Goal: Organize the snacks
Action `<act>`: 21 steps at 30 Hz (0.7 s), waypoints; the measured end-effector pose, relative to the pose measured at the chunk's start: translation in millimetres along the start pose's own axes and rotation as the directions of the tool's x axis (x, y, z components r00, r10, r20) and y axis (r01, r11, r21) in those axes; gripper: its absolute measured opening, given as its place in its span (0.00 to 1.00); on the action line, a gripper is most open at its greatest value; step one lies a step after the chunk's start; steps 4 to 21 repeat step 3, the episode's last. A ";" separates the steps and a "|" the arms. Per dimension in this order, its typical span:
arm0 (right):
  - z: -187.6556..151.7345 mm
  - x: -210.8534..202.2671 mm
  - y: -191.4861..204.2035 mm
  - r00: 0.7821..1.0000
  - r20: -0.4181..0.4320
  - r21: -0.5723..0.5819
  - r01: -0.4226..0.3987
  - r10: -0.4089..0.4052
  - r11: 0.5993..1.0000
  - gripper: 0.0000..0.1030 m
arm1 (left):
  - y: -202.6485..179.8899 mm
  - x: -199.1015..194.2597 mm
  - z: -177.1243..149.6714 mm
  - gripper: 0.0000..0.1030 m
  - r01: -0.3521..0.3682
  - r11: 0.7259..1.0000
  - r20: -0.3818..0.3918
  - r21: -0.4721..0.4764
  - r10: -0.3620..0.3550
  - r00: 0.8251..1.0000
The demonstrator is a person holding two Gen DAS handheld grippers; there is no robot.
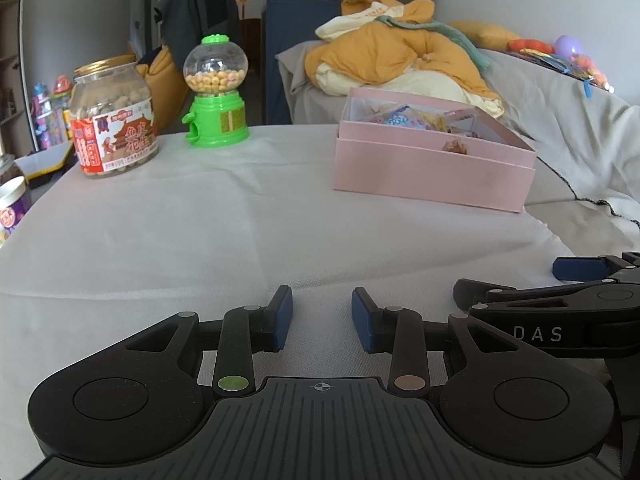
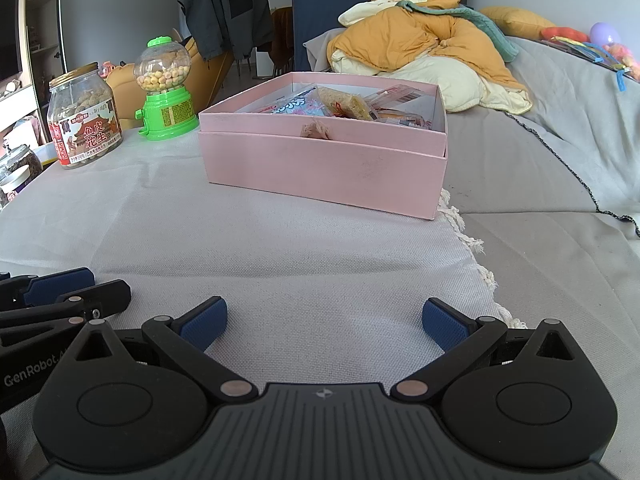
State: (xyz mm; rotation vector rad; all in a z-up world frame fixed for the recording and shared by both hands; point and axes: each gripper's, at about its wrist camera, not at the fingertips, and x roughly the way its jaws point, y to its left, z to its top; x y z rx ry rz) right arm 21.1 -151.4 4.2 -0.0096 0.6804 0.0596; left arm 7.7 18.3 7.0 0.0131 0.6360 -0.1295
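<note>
My two tools hover low over the cloth-covered table (image 2: 280,248), side by side and pointed toward the snacks. On the body of the left tool (image 1: 322,318), as seen from the right wrist, I read "GenRobot"; the right tool (image 2: 325,322), seen from the left wrist, shows the letters "DAS". The left tool's blue pads (image 1: 280,318) stand partly apart with only bare cloth between them, grasping nothing. The right tool is released wider, its pads (image 2: 202,326) splayed and likewise empty, touching nothing.

Ahead sits the pink box (image 2: 320,168), lid off and nested under it, holding wrapped snacks (image 2: 340,106); one blue-and-pink packet carries print I cannot make out, another shows a barcode. A small brownish bit pokes over the box's near rim. To the left, well apart from the box, stands a clear jar (image 2: 82,124) with a gold lid and a red-and-white label in large Chinese characters, 鱼皮花生. Just beside it is a green candy dispenser (image 2: 166,92) with a clear globe of yellow and pink balls. At the far left edge, two more jars (image 1: 12,196) are partly cut off, their labels unreadable. Behind the table, an orange and cream quilt (image 2: 420,52) lies heaped on a grey sofa.
</note>
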 end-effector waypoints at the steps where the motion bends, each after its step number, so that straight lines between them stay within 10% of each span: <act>1: 0.1 0.0 -0.2 1.000 0.000 0.001 -0.001 0.001 1.000 1.00 | 0.3 0.0 0.0 0.37 0.001 1.000 0.000 0.000 -0.001 1.000; 21: 0.1 0.0 -0.1 1.000 0.000 0.000 0.000 0.000 1.000 1.00 | 0.3 0.6 0.2 0.37 0.001 1.000 0.000 0.000 -0.001 1.000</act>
